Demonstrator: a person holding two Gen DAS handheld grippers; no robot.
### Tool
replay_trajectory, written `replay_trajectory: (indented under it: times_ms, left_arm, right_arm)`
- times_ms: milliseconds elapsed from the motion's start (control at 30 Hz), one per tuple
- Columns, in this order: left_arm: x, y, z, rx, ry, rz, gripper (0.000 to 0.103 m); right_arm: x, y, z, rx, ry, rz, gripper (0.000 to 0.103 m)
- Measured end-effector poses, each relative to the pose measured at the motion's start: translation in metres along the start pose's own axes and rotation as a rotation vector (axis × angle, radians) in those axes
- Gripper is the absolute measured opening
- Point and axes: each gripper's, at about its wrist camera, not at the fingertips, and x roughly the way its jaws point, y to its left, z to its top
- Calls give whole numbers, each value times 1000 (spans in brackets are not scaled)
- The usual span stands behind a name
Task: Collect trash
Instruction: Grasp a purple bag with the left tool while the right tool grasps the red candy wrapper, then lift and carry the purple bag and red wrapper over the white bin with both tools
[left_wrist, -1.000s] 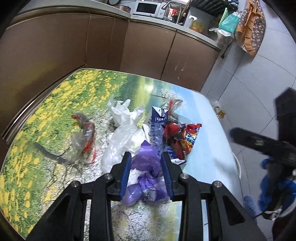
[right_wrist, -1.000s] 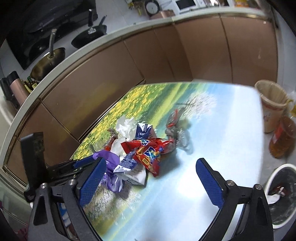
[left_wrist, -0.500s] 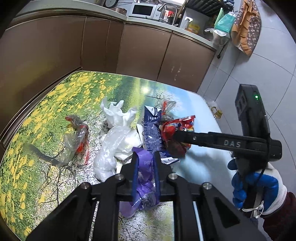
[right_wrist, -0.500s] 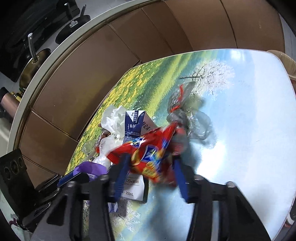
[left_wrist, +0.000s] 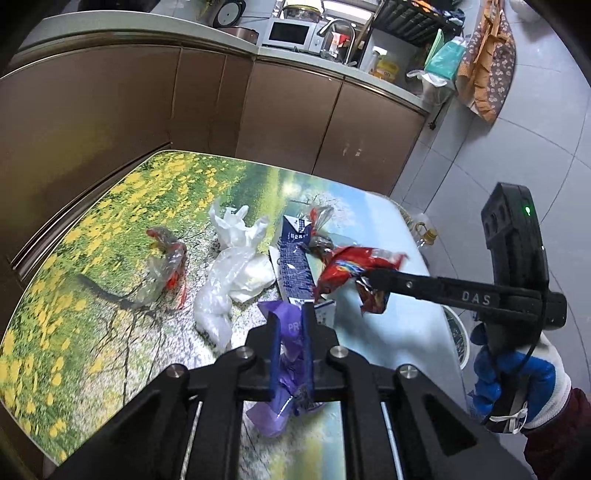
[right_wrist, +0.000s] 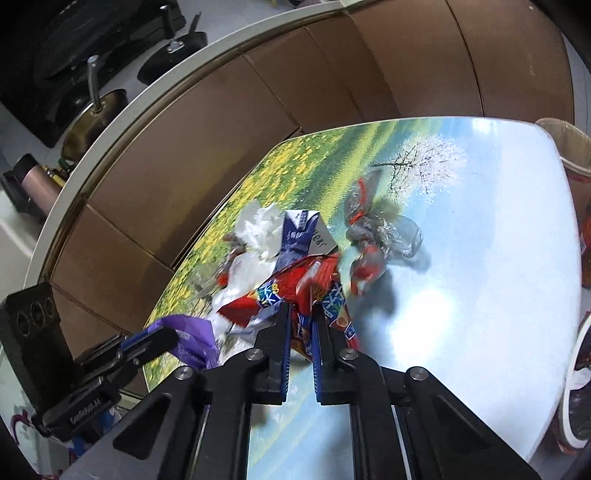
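A: Purple wrapper (left_wrist: 291, 332) sits clamped in my left tongs (left_wrist: 291, 325), jaws just closed on it, low over the near table (left_wrist: 110, 258) edge.

B: And the right tongs (right_wrist: 300, 321)?

A: Just clenched on the red snack bag (right_wrist: 295, 284); it's beside the blue carton (left_wrist: 293, 266) and white plastic bags (left_wrist: 229, 273).

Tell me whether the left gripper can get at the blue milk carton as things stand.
Probably not yet. The left gripper has just closed on the purple wrapper, so its jaws are occupied. The blue milk carton lies just beyond with nothing on top, so it looks reachable once the wrapper is dropped.
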Motion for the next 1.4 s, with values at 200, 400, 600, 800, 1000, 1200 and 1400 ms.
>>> replay_trajectory:
  times_ms: [200, 400, 600, 800, 1000, 1200, 1400]
  left_arm:
    - [-32, 0, -14, -29, -25, -2, 9]
    - [-67, 3, -31, -59, -57, 7, 9]
    - [-102, 9, -40, -78, -103, 30, 9]
    - [-137, 13, -46, -91, -158, 59, 9]
    - [-159, 13, -49, -106, -190, 78, 9]
    - [-168, 3, -47, -100, -206, 77, 9]
    - [-163, -17, -39, -74, -199, 60, 9]
  right_arm:
    - [-34, 12, -20, -23, -25, -1, 8]
    - [-71, 25, -38, -40, -65, -2, 8]
    - [-108, 44, -54, -68, -116, 2, 8]
    - [-143, 61, -68, -89, -169, 11, 8]
    - [-176, 66, -78, -97, -226, 12, 8]
    - [-208, 56, -86, -72, -293, 4, 8]
    - [-242, 29, -94, -18, -367, -30, 8]
